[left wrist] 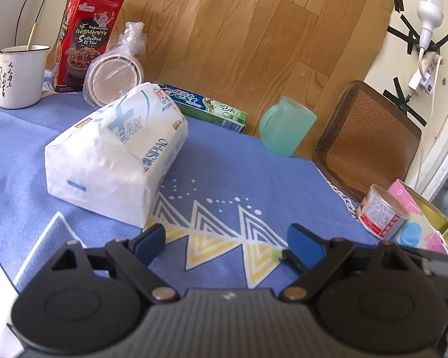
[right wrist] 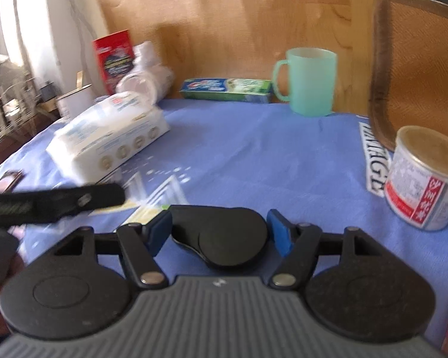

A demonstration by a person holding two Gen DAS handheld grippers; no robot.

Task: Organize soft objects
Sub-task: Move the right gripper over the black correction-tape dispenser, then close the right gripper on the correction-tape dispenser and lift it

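A white soft pack of tissues (left wrist: 116, 155) lies on the blue tablecloth (left wrist: 230, 173), just ahead and left of my left gripper (left wrist: 227, 244), which is open and empty above the cloth. The pack also shows in the right wrist view (right wrist: 110, 137), far left. My right gripper (right wrist: 221, 232) is open; the black body of the other gripper (right wrist: 224, 241) lies between its blue pads (right wrist: 279, 235). A black arm part (right wrist: 53, 203) crosses at the left.
A toothpaste box (left wrist: 206, 106), a green mug (left wrist: 286, 125), a red snack box (left wrist: 86, 41), bagged bowls (left wrist: 113, 74) and a white enamel cup (left wrist: 19, 76) stand along the back. A tin can (right wrist: 427, 179) and a woven chair back (right wrist: 418, 68) are at the right.
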